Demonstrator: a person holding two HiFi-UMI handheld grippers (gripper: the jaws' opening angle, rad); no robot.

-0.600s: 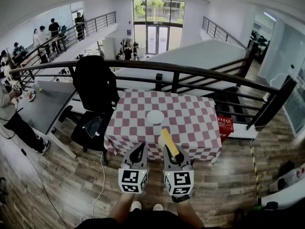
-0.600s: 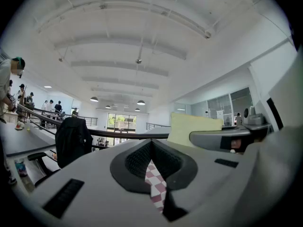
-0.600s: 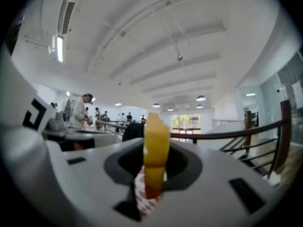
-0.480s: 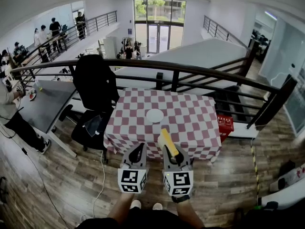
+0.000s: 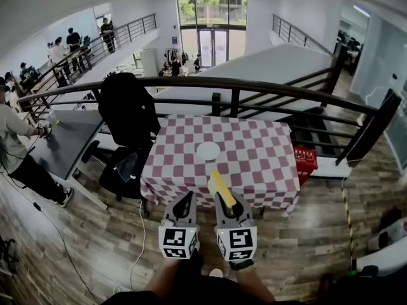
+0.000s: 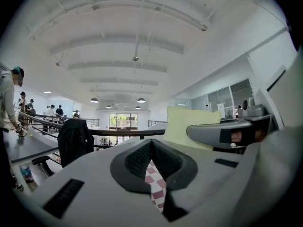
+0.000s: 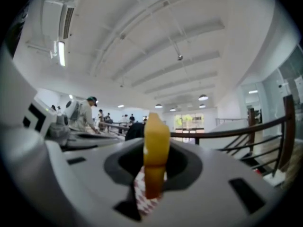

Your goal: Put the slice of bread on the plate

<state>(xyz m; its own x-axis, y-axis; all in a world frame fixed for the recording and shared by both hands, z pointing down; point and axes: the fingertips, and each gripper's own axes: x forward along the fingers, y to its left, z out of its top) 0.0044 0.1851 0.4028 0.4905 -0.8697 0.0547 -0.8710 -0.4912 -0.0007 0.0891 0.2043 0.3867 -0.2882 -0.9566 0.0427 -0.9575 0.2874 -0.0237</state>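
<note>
Bread slice (image 5: 222, 189): pinched on edge between the pads of the right gripper (image 5: 229, 205), sticking out past the jaw tips toward 12 o'clock, held in the air short of the table's near edge. Right gripper view: bread slice (image 7: 155, 145) edge-on, a thin orange-yellow strip standing upright, crust toward the camera, jaws pressed against both faces. Left gripper view: the same slice as a broad pale-yellow face at 2 o'clock, with a grey jaw of the other gripper across its lower right

Left gripper (image 5: 185, 203): just beside the right one, at its 9 o'clock, pointing level. Holds nothing; pads (image 6: 137, 160) meet at the tips, with only a sliver of checked cloth visible in the slit below them

Plate (image 5: 208, 150): white, round, bare. Lies on the red-and-white checked tablecloth (image 5: 257, 161) at 12 o'clock from the bread, well apart from it, near the middle of the table

Around the table: black chair (image 5: 127, 116) draped with a dark jacket at 9 o'clock of the cloth, dark railing (image 5: 273, 93) behind at 12 o'clock, red crate (image 5: 304, 159) just beside the 3 o'clock side. Grey desk (image 5: 63, 138) further toward 9 o'clock, a person (image 5: 16, 146) at its far-left end. Wooden floor (image 5: 95, 246) below both grippers
</note>
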